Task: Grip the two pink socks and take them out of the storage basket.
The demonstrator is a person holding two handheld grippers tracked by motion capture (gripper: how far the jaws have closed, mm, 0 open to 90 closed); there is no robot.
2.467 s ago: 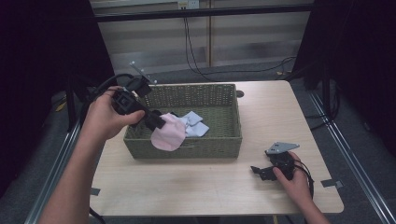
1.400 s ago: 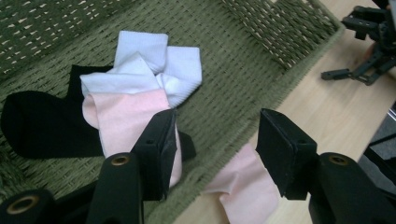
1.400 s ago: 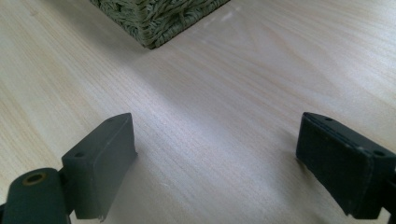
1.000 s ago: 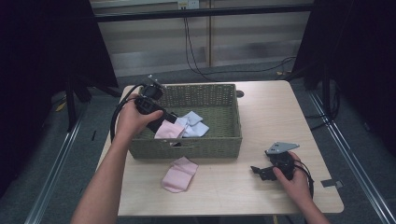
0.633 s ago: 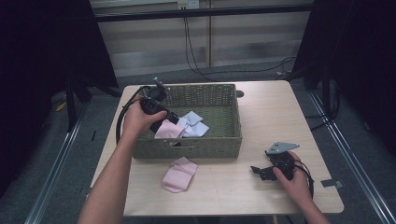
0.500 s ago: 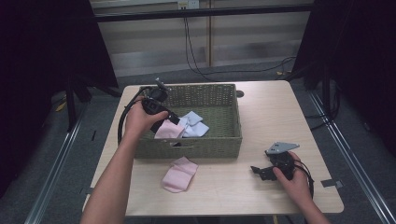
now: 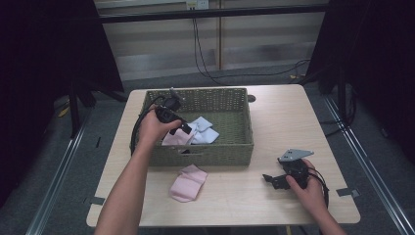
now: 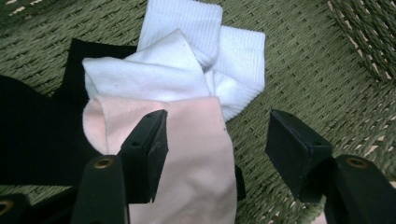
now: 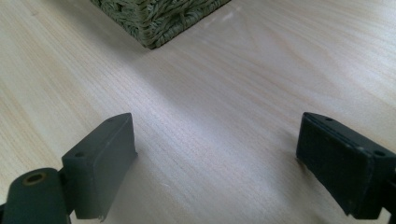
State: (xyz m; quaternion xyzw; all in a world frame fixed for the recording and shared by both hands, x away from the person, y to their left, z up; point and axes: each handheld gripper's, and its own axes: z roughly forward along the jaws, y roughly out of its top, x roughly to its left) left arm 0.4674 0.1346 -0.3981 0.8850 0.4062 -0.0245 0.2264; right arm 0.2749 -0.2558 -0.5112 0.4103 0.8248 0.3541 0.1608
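My left gripper (image 7: 186, 128) reaches down into the green woven basket (image 7: 244, 147). Its jaws have just been opening and stand open (image 8: 217, 126). A pink sock (image 8: 187, 163) lies under and between them, not pinched. Behind it are folded white socks (image 8: 187, 60), with a black sock (image 8: 32, 135) to the left on the basket floor (image 8: 303, 70). From above, this pink sock (image 7: 175, 139) rests beside the pale socks (image 7: 203, 132). A second pink sock (image 7: 188, 182) lies on the table in front of the basket. My right gripper (image 7: 268, 178) rests open on the table at the right, nothing between its jaws (image 9: 215, 135).
The wooden table (image 9: 233, 70) has bare room right of the basket and along its front edge. A basket corner (image 9: 159, 18) sits ahead of the right gripper. Cables (image 7: 205, 54) run across the floor behind the table. Dark curtains flank both sides.
The left gripper let a pink sock go onto the table in front of the basket, then moved back and sank into the basket over another pink sock. The right gripper stayed still.
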